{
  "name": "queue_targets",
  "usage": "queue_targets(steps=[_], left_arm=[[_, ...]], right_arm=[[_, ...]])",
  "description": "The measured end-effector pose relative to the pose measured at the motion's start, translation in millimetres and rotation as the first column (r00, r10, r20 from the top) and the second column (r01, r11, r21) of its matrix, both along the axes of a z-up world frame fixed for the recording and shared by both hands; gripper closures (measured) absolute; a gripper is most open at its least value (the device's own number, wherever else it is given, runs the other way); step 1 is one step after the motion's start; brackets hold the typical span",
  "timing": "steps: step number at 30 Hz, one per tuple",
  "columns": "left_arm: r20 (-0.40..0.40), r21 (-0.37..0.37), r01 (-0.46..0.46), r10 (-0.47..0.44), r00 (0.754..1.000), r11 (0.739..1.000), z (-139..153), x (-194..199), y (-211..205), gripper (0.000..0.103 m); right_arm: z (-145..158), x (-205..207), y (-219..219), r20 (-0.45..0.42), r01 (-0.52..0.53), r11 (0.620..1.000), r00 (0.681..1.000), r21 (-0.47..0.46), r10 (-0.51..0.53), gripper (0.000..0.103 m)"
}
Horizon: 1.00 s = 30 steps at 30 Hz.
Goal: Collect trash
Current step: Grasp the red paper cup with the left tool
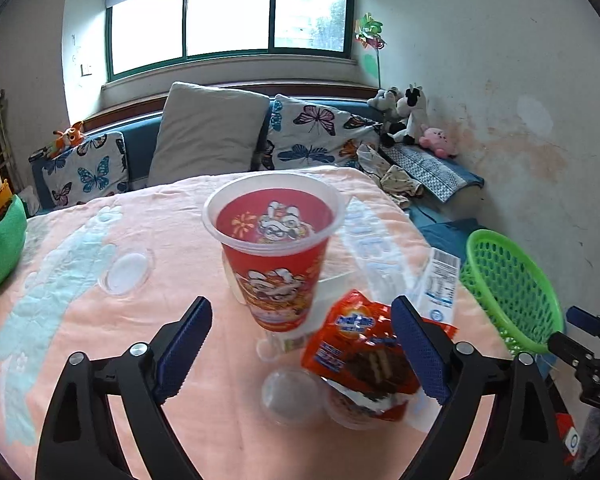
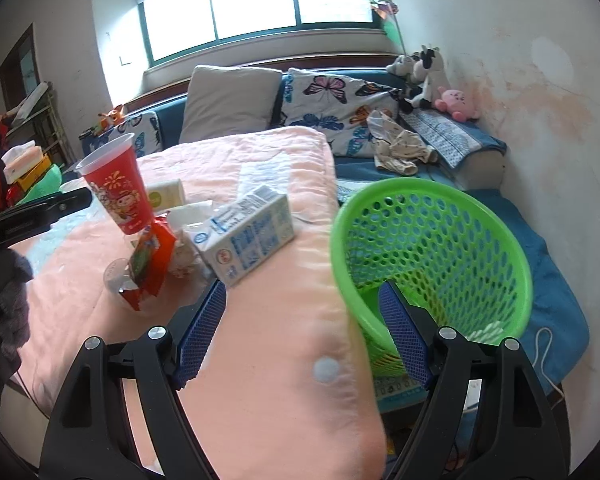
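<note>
On the pink blanket a red cup stands upright and looks empty. Just in front of it lies an orange wrapper with a wafer pictured on it, resting over a small clear tub; a clear lid lies beside the tub and a second lid sits apart to the left. A milk carton lies on its side behind the wrapper, next to crumpled clear plastic and a small pale bottle.

The green basket sits off the blanket's right edge, tilted, with only a few pale scraps at the bottom.

The left gripper hangs wide open over the wrapper, gripping nothing; its right finger crosses the wrapper's edge. The right gripper is also spread open and empty, one finger over the blanket, the other in front of the basket's rim
</note>
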<state>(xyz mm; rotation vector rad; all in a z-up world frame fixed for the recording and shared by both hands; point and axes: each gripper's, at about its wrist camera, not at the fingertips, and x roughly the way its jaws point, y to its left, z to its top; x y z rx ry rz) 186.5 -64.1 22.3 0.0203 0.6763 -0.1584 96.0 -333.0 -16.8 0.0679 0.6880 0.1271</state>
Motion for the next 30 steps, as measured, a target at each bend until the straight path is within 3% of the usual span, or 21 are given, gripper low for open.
queue_targets(steps=[9,21,23,26,30], left_arm=[[-0.007,0.001,-0.011,0.011,1.000,1.000,-13.4,31.4,9.1,0.011],[0.008,-0.063,0.012,-0.011,1.000,0.998,-18.1,56.2,11.6,0.011],[0.012,-0.077,0.024,-0.023,1.000,0.997,-18.4,59.5,12.2,0.015],[0.012,-0.097,0.038,-0.037,0.999,0.995,-18.4,60.2,13.3,0.030],[0.017,-0.113,0.045,-0.043,0.999,0.993,-18.2,59.1,17.6,0.031]], right_arm=[[1.5,12.0,15.9,-0.011,-0.028,1.000,1.000,-0.001,0.028,0.024],[-2.3,44.3,26.5,-0.083,-0.039,0.999,0.996,0.034,0.042,0.024],[-2.5,51.2,26.9,-0.098,-0.038,0.998,0.994,0.049,0.043,0.024],[-2.1,63.6,27.8,-0.120,-0.039,0.996,0.992,0.081,0.049,0.024],[-1.9,81.9,27.6,-0.158,-0.029,0.990,0.986,0.139,0.051,0.025]])
